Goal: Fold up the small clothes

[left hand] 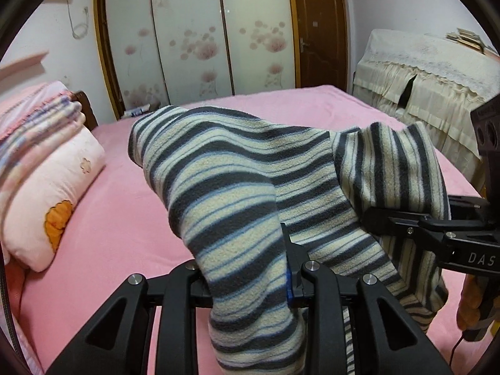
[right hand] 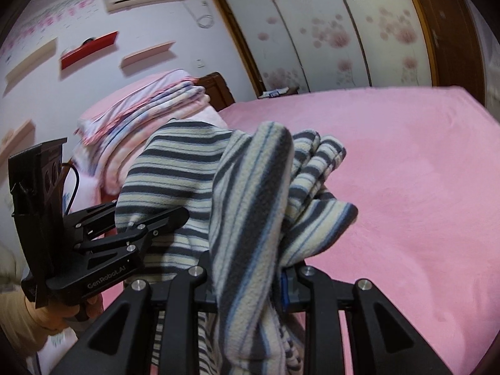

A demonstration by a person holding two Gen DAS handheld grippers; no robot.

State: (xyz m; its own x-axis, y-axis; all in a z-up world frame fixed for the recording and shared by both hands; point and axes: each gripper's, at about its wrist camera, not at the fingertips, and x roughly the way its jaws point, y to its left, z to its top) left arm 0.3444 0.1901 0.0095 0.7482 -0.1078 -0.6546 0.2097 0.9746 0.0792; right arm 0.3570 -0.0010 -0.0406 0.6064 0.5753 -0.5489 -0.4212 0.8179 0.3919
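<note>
A small fleece garment [left hand: 237,162] with cream, dark grey and blue stripes hangs bunched above the pink bed [left hand: 125,218], stretched between both grippers. In the left wrist view, my left gripper [left hand: 247,272] is shut on one edge of it, and the cloth drapes over the fingers and hides their tips. My right gripper [left hand: 368,215] enters from the right, clamped on another part. In the right wrist view, the right gripper [right hand: 247,275] pinches a thick fold of the garment [right hand: 175,162]. There the left gripper [right hand: 178,215] grips it from the left, with a hand below it.
A pillow [left hand: 56,193] and stacked folded blankets [left hand: 37,118] lie at the head of the bed on the left. A floral sliding wardrobe [left hand: 193,37] and a brown door [left hand: 322,31] stand beyond it. Cloth-covered furniture [left hand: 422,87] is on the right. Pink sheet [right hand: 406,187] spreads to the right.
</note>
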